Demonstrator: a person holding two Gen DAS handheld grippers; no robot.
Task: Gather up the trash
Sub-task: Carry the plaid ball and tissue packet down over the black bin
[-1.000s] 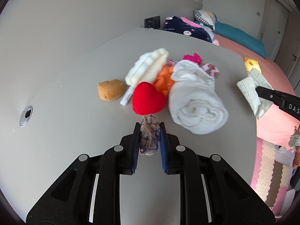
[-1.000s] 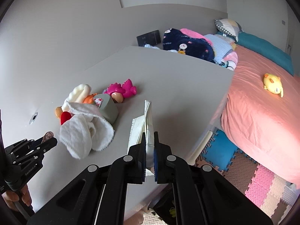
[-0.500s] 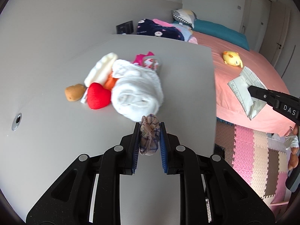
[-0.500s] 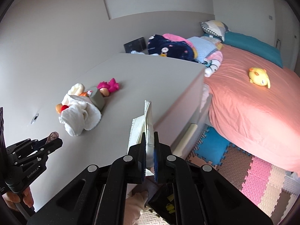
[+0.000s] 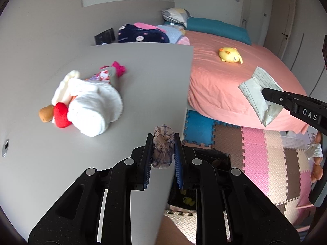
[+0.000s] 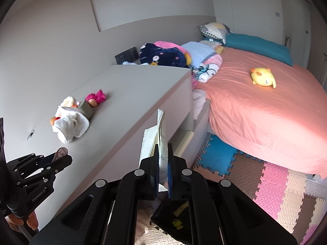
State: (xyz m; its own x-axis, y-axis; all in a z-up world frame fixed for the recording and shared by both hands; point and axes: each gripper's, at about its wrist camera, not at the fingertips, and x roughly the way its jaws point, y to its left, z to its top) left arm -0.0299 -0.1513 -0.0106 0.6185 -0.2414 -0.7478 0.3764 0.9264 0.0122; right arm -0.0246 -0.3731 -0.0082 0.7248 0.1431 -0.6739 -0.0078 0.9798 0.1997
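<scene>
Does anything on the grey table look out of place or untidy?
Yes. A loose heap sits near the table's left side: a half-unrolled white towel lies over a red heart toy, a brown toy and a pink toy. They are jumbled together, touching, not sorted.

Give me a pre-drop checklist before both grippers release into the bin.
1. Left gripper shut on cloth wad: ok.
2. Right gripper shut on folded paper: ok.
3. Black bin visible below, beside the table edge: ok.
4. Wad directly over bin opening: not ok, it sits at the table edge.
5. Paper directly over bin opening: cannot tell.
6. Bin has room: cannot tell.
</scene>
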